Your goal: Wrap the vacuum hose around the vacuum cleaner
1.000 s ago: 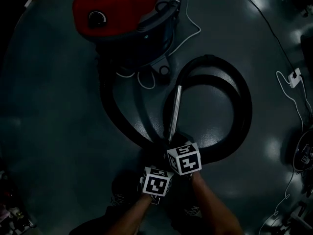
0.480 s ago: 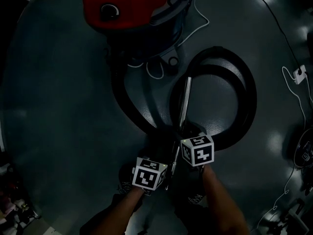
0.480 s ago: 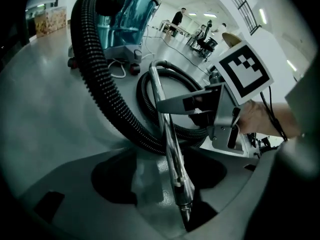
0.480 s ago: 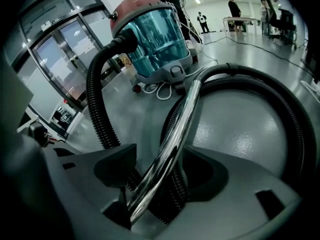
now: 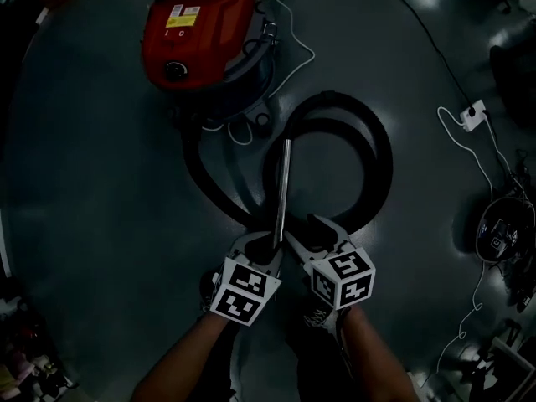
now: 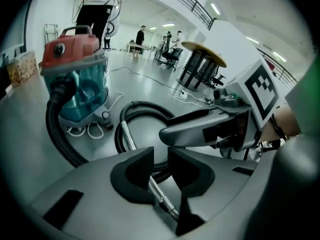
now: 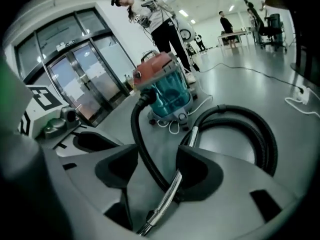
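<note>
The red vacuum cleaner [image 5: 197,32] stands at the top of the head view. Its black hose [image 5: 377,157] lies on the floor in a loop, running back to the body. A metal wand [image 5: 283,187] points from the loop toward me. My left gripper [image 5: 264,245] is at the wand's near end. Its jaws are closing with the wand [image 6: 156,188] between them, and a gap still shows at the right pad. My right gripper [image 5: 322,229] stands beside it, open wide, with the wand [image 7: 167,194] and hose [image 7: 142,154] running between its jaws.
A white cord [image 5: 293,65] trails from the vacuum cleaner, and a small white plug block [image 5: 471,114] lies on a cable at the right. A person [image 7: 160,19] stands behind the vacuum cleaner near glass doors [image 7: 75,79]. A round table [image 6: 202,59] stands further back.
Both grippers have moved forward to the wand's near end. The left one has come up beside the right, and its jaws have narrowed around the wand. The right jaws stay wide.
</note>
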A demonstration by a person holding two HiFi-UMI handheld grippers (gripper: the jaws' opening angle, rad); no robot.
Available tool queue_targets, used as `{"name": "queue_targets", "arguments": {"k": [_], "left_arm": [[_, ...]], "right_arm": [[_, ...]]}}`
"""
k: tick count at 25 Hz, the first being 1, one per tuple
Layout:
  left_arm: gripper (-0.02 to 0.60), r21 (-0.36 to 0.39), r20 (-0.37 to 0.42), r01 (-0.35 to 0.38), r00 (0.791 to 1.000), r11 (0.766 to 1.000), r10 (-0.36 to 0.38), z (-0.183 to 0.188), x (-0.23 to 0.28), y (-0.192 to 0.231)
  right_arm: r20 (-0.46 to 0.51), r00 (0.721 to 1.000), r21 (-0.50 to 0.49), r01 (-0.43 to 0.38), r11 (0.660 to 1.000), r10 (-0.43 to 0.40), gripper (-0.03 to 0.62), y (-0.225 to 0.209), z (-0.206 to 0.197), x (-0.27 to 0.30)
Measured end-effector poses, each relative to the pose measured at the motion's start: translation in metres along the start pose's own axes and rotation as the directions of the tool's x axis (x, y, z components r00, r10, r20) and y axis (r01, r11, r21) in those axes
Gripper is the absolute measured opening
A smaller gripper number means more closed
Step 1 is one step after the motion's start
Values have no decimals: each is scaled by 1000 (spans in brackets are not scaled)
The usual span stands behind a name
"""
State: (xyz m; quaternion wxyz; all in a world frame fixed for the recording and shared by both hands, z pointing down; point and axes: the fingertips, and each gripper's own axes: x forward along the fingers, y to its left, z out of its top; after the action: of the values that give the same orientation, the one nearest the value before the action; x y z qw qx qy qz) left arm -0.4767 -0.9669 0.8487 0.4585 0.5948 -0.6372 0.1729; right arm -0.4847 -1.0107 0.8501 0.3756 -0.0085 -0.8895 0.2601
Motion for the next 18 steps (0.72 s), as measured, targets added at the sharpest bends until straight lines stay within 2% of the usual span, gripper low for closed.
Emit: {"name": "queue_targets", "arguments": {"k": [3,5,8,14,18], "left_arm": [[8,55,10,-44,999,998,44,34,-32,-21],[8,75,38,-39,999,996,36,60,-55,-38],[8,115,107,-7,994,993,-6,99,-97,-67],[8,201,181,44,980,979,-81,158,-198,-133],[8,260,246,49,962,964,-115,195,-276,-168]], "right_arm": [[83,996,-39,13,999,-10,214,22,32,-54],[141,989,-73,46,996,-36,158,35,54,-90],[231,969,-79,106,991,-85,13,53,86,-147],[307,948,-67,105,992,-80,5,117,141,-258],[358,931,-70,108,992,-76,5,169,176,-321]]}}
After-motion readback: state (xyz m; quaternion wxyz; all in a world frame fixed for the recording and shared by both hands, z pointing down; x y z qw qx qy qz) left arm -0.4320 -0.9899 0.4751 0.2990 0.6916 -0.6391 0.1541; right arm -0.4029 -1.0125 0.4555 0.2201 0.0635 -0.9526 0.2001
